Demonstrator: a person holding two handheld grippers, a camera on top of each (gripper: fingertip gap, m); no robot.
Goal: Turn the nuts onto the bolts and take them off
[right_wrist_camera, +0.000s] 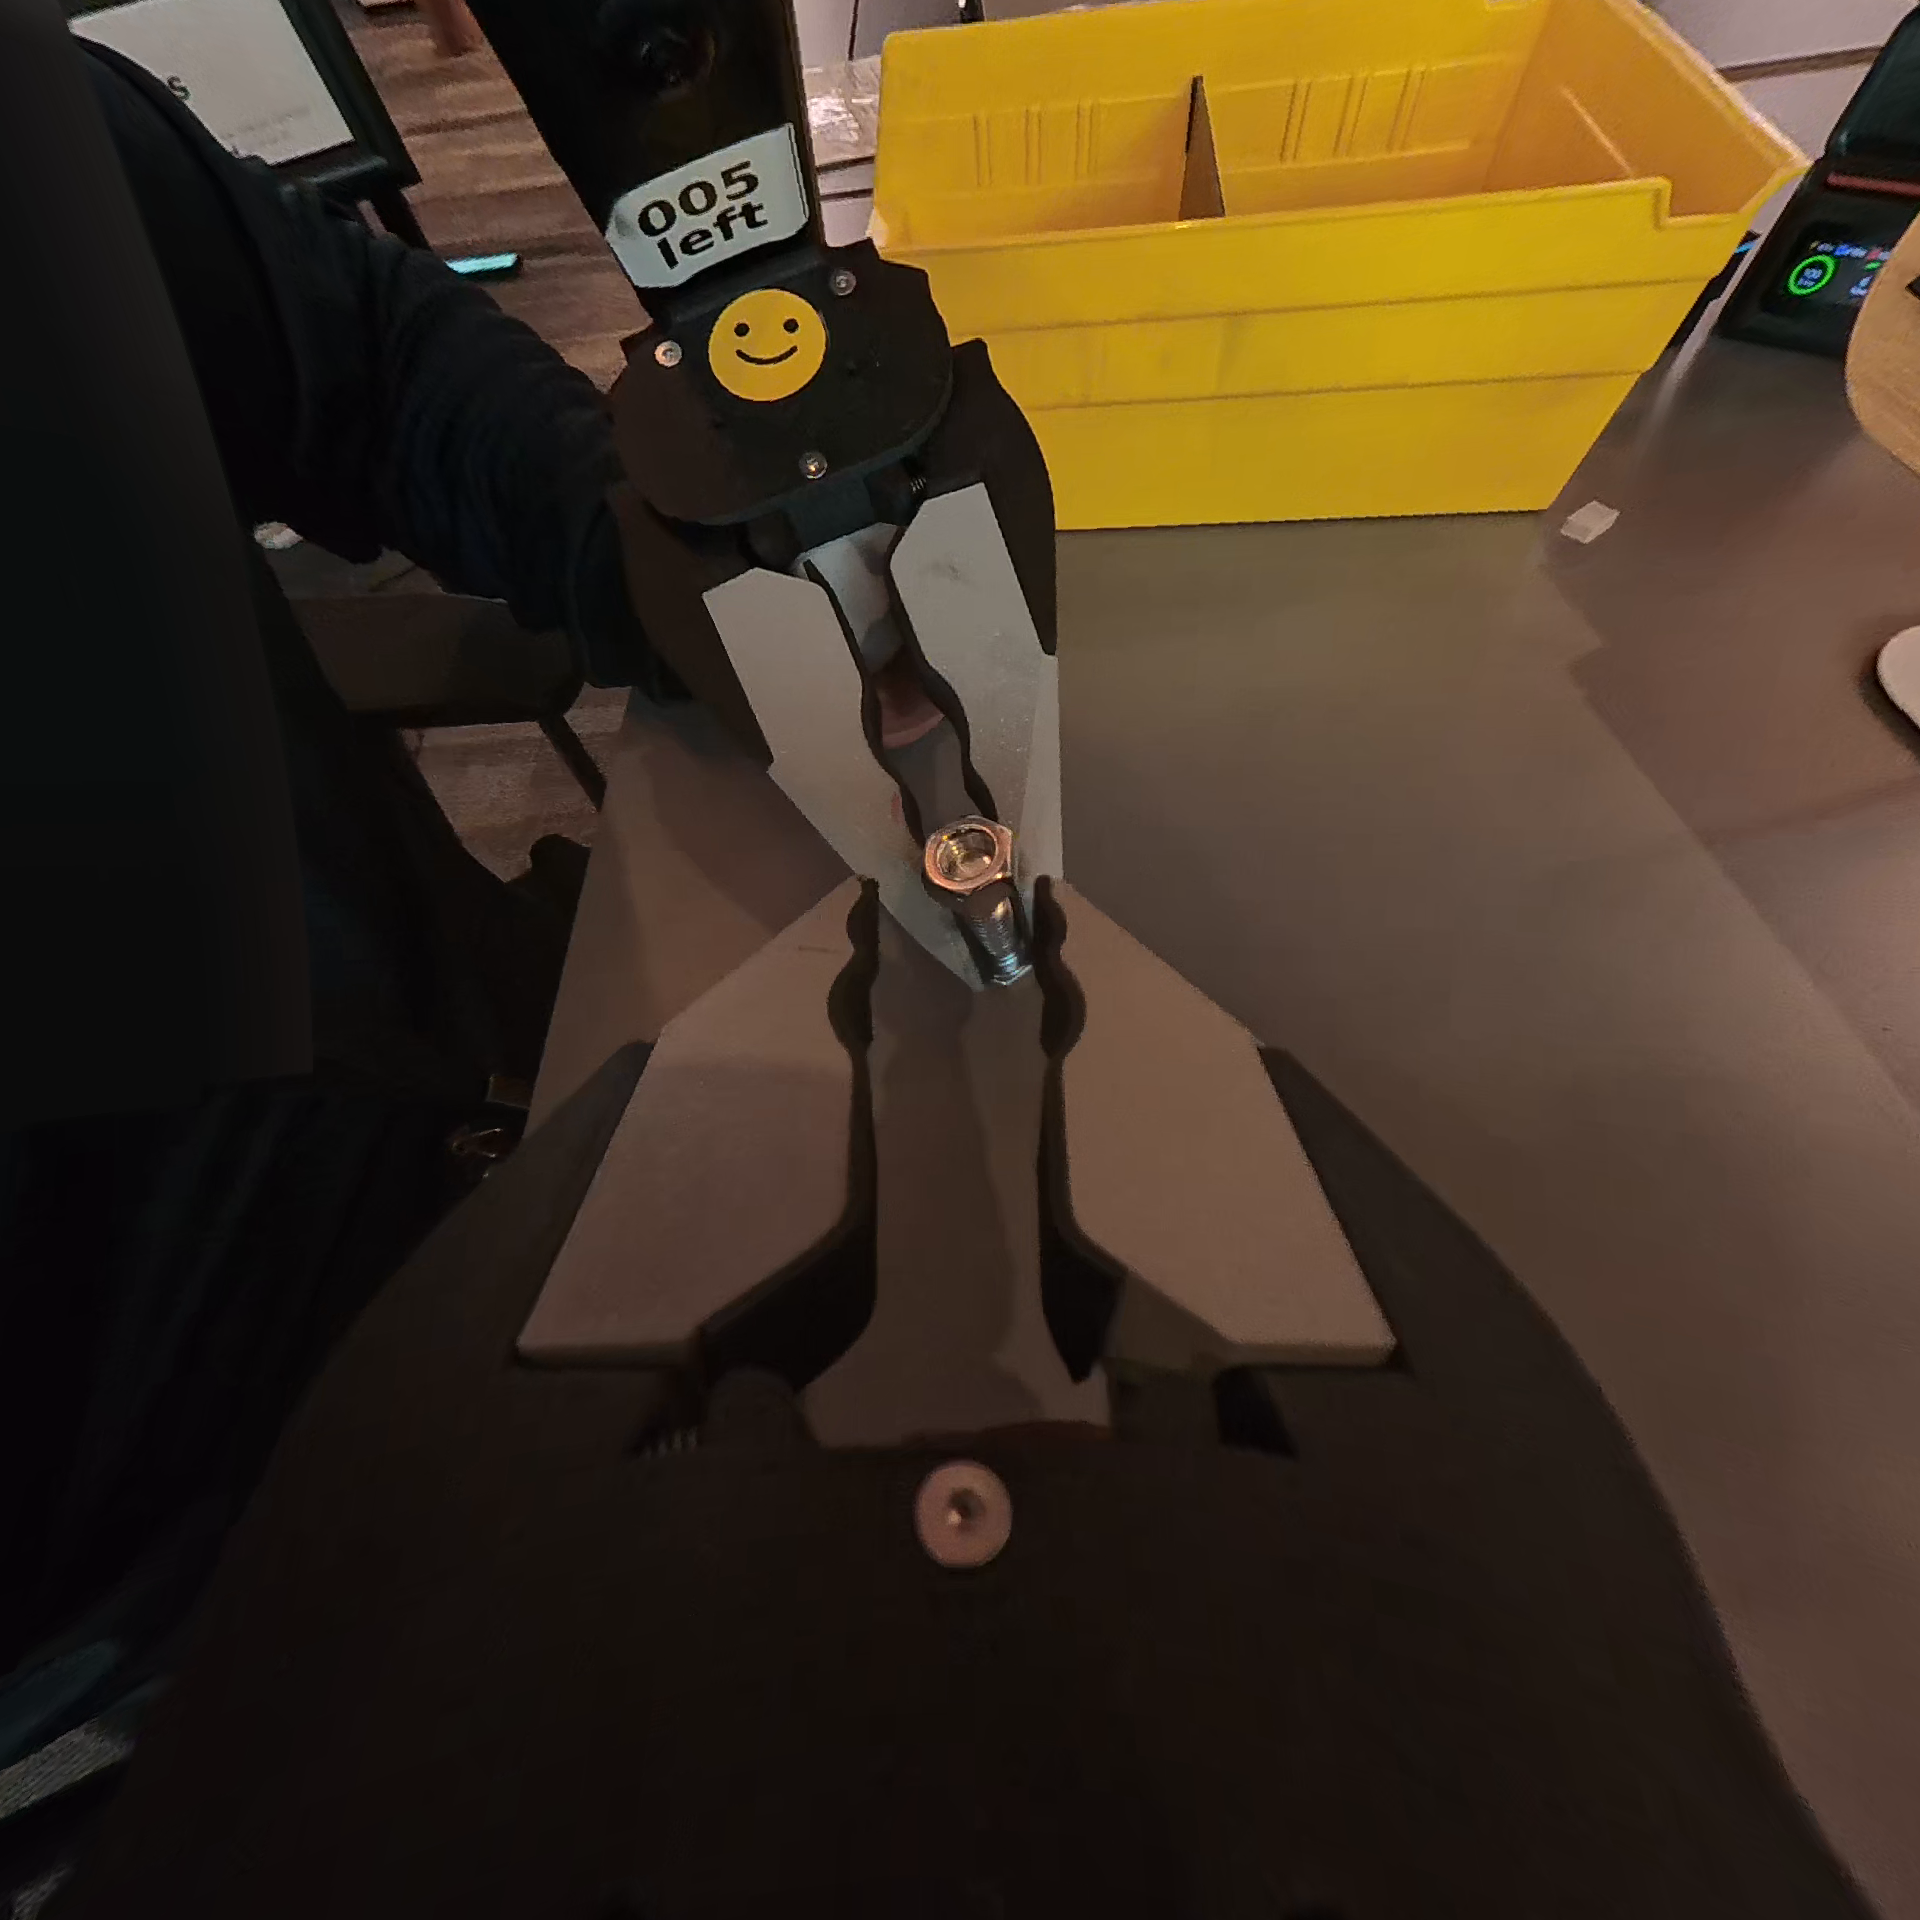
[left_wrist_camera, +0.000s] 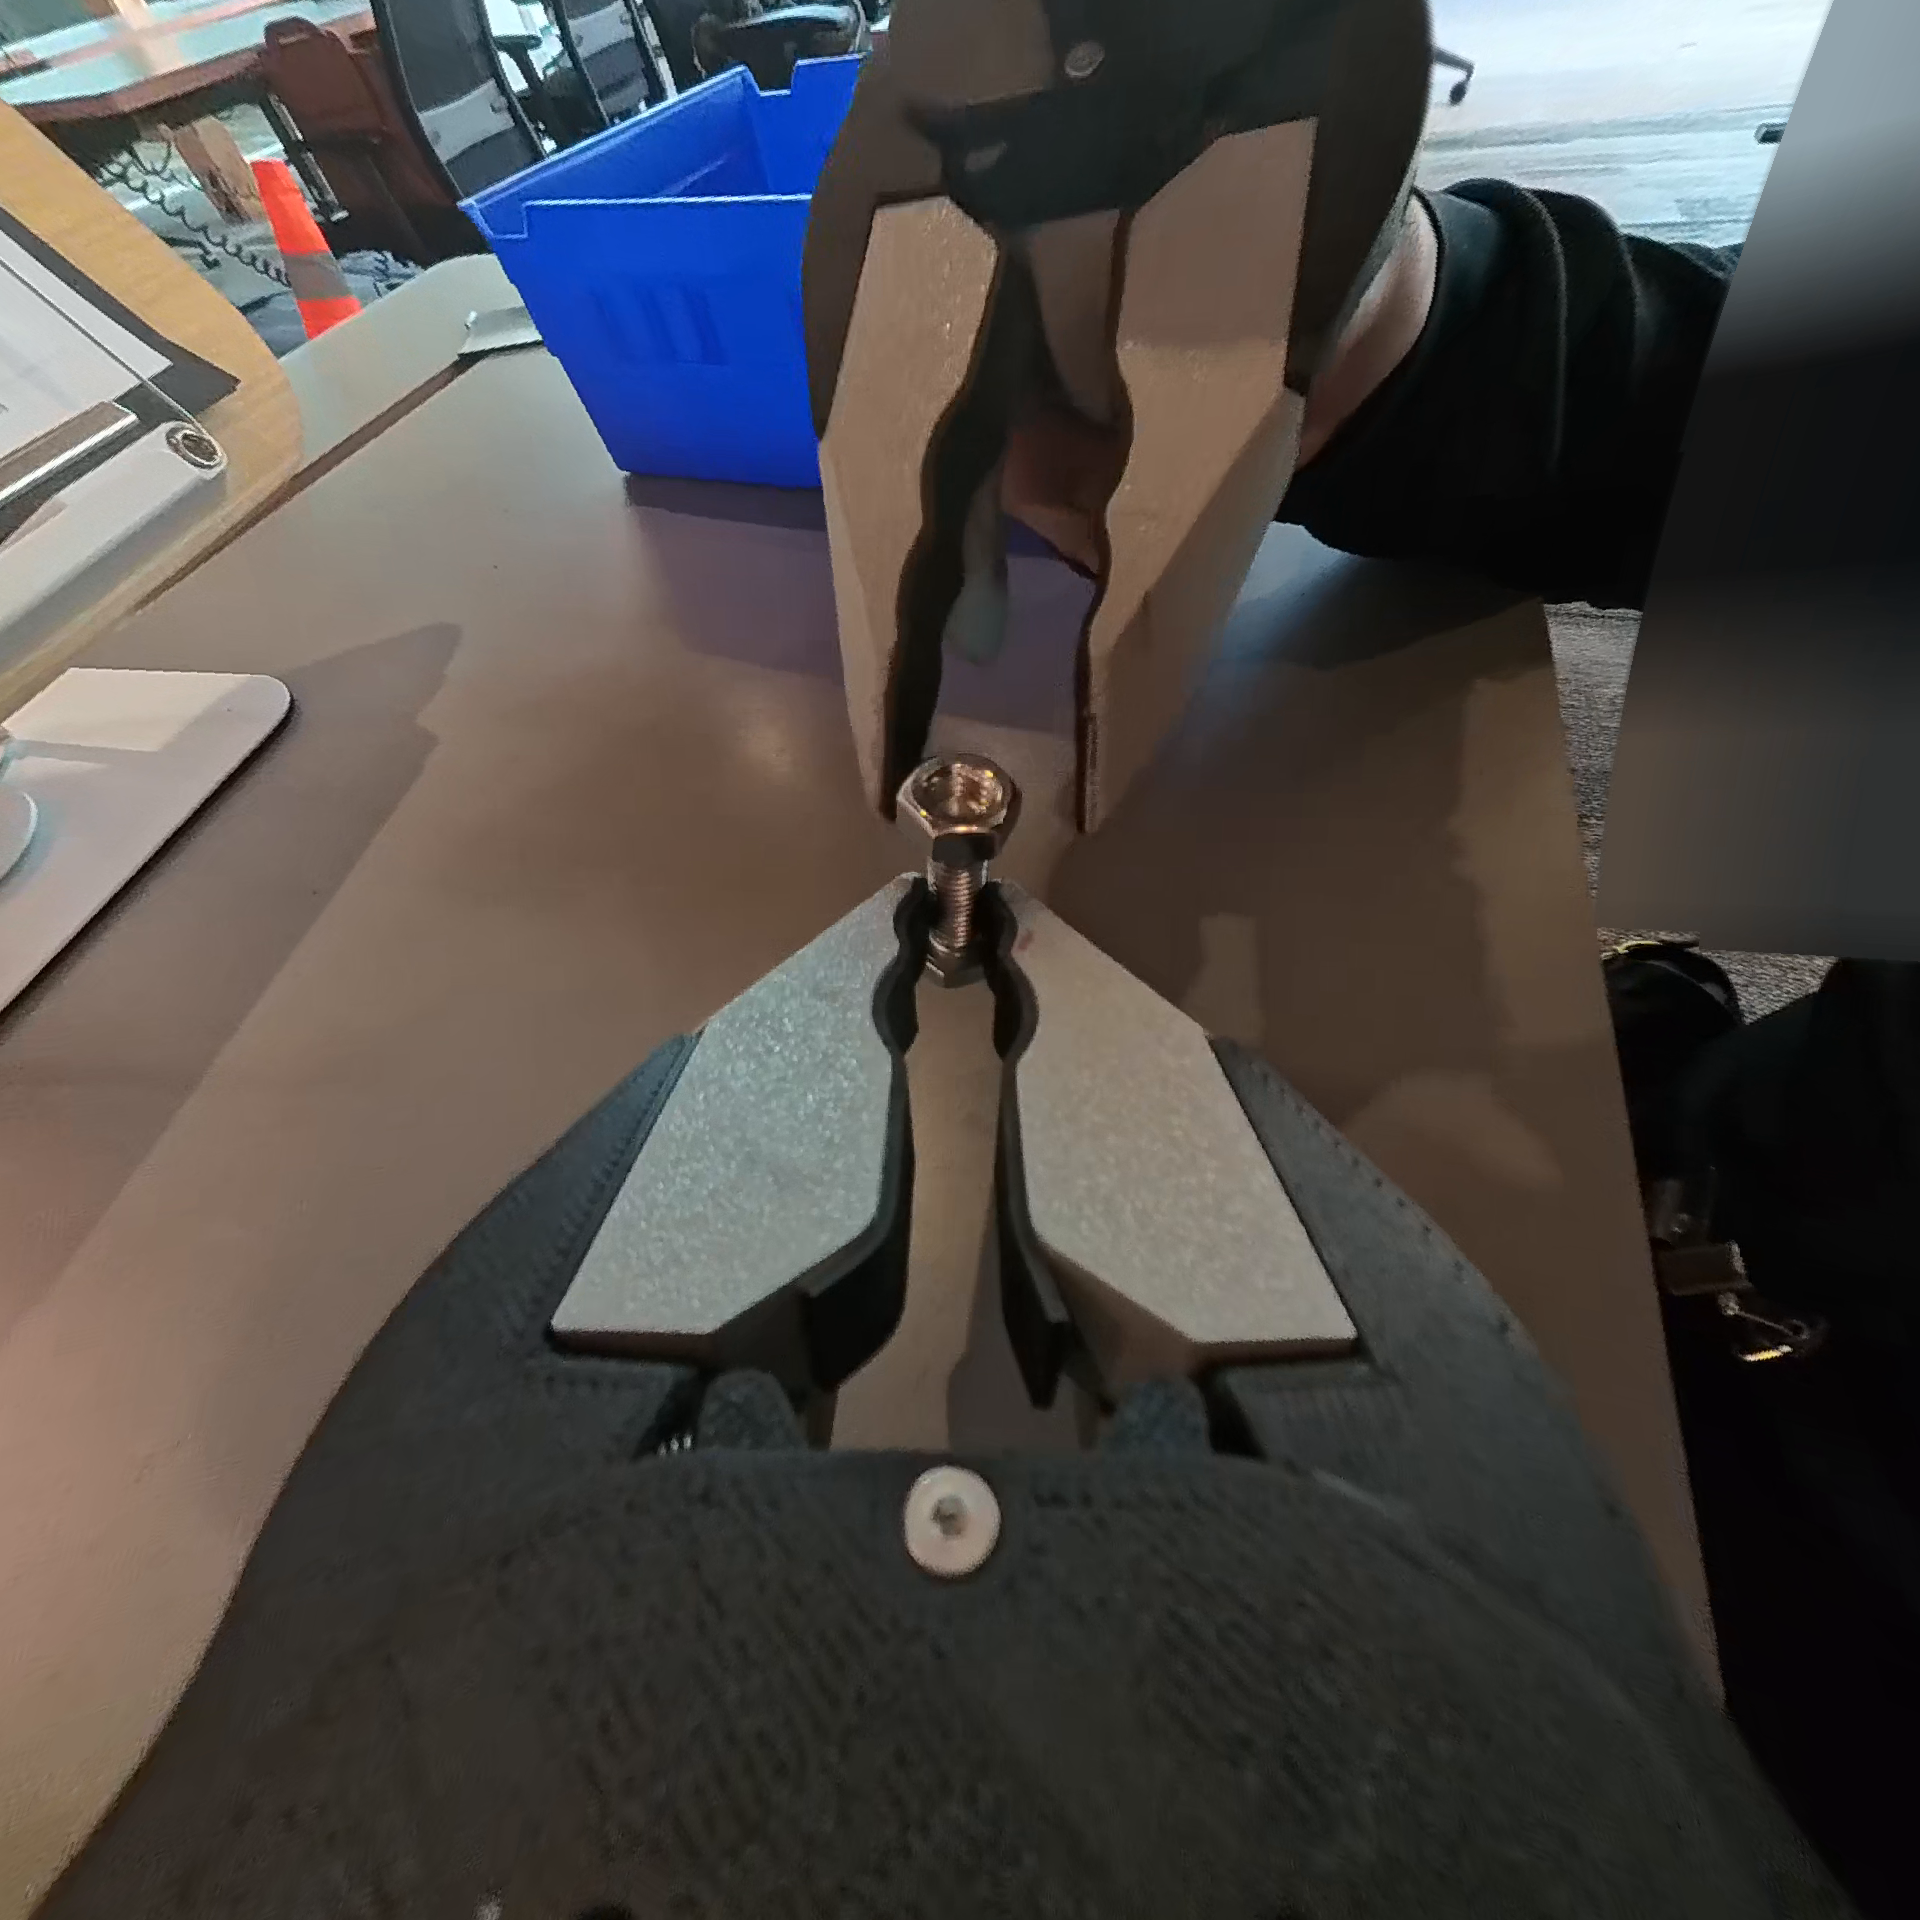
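The left tool [left_wrist_camera: 951, 914] is clamped on the threaded shank of the bolt [left_wrist_camera: 948, 894] in the middle of its frame, so the bolt cannot spin while the nut is turned. The nut [left_wrist_camera: 958, 798] sits at the free end of the bolt, only a little way onto the thread as far as I can judge. The right tool [left_wrist_camera: 977, 810] comes down from the top of this frame with its 2 fingers apart around the nut; 1 tip is beside it, but no grip is made.

The counter [left_wrist_camera: 520, 779] is smooth and brown-grey. A blue bin [left_wrist_camera: 665, 312] stands in the upper middle of the left view, a yellow bin [right_wrist_camera: 1299, 312] at the upper right of the right view. Office chairs are far behind.
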